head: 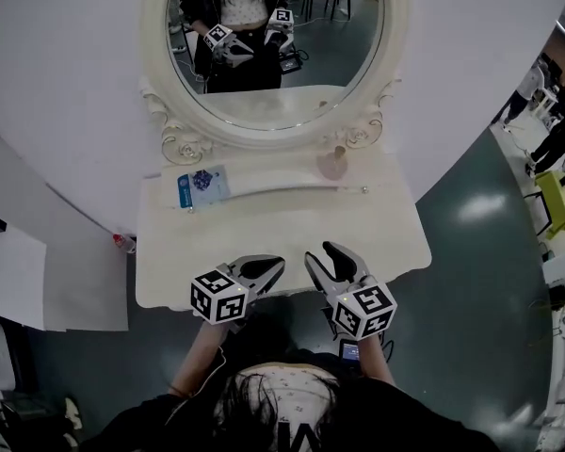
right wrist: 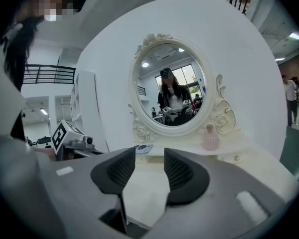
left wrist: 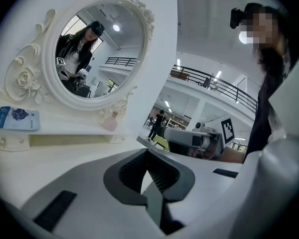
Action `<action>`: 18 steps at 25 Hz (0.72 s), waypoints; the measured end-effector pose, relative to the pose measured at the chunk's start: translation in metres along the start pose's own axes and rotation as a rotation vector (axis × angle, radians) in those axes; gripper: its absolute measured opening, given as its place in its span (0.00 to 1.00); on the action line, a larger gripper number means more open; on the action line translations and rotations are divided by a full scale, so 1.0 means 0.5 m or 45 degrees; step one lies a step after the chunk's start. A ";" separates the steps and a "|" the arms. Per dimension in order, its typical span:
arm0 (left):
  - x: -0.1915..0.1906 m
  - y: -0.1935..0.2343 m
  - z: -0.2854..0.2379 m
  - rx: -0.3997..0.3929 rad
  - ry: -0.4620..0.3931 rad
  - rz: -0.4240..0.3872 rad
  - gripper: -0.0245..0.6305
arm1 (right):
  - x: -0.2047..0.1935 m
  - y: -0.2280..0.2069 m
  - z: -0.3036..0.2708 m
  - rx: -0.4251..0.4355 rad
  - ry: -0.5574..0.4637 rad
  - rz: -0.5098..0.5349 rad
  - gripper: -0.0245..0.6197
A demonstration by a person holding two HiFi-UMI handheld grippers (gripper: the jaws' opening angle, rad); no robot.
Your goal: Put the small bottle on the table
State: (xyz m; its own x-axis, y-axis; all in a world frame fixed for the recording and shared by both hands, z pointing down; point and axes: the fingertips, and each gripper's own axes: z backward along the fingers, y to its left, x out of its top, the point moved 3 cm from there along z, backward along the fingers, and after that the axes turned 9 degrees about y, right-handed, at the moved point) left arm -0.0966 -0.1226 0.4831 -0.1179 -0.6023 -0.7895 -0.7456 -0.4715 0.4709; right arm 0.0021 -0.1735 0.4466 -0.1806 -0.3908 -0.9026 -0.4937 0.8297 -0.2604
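A white dressing table (head: pixel 282 232) with a wavy front edge stands against a curved white wall. An oval mirror in an ornate white frame (head: pixel 273 55) rises from its back, at 12 o'clock in the head view. A narrow raised shelf (head: pixel 273 179) runs under the mirror.

Both grippers sit at the table's 6 o'clock edge, side by side and not touching. The left gripper (head: pixel 275 265) has its jaws pressed together with nothing in them. The right gripper (head: pixel 321 253) has its jaws parted, and only bare tabletop shows in the gap.

On the shelf, a flat blue packet (head: pixel 202 187) lies at 11 o'clock from the table's middle. The small pink bottle (head: pixel 335 164), with a pale stopper, stands upright at 1 o'clock. It is just beside the frame's right-hand rosette and well apart from both grippers.

Only the head view shows the whole tabletop and, reflected in the mirror, the person holding both marker cubes. Only the left gripper view shows the right gripper from the side, at 3 o'clock, with a railed balcony behind it. Only the right gripper view shows the left gripper's marker cube, at 9 o'clock, with the bottle at 2 o'clock from its jaws.

By count: one table, one mirror, one shelf, two grippers, one packet, one bottle.
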 end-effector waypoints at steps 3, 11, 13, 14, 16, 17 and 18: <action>-0.005 -0.053 -0.022 0.030 -0.040 0.009 0.04 | -0.014 -0.005 0.054 0.053 0.007 0.021 0.33; -0.070 -0.207 -0.093 0.109 -0.086 0.053 0.04 | -0.087 -0.036 0.217 0.140 0.018 0.034 0.29; -0.096 -0.243 -0.104 0.135 -0.095 0.072 0.04 | -0.111 -0.042 0.253 0.164 0.033 0.035 0.29; -0.110 -0.260 -0.107 0.148 -0.098 0.084 0.04 | -0.122 -0.043 0.270 0.176 0.039 0.033 0.29; -0.137 -0.294 -0.111 0.170 -0.096 0.102 0.04 | -0.142 -0.041 0.300 0.200 0.046 0.026 0.29; -0.150 -0.310 -0.112 0.180 -0.093 0.109 0.04 | -0.152 -0.038 0.312 0.212 0.050 0.024 0.29; -0.162 -0.326 -0.110 0.189 -0.091 0.114 0.04 | -0.161 -0.033 0.323 0.225 0.055 0.024 0.29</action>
State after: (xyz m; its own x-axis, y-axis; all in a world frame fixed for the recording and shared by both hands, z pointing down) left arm 0.0706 -0.0327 0.4920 -0.2307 -0.5879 -0.7754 -0.8181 -0.3142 0.4817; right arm 0.1623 -0.0915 0.4680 -0.2266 -0.3881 -0.8933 -0.3337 0.8926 -0.3032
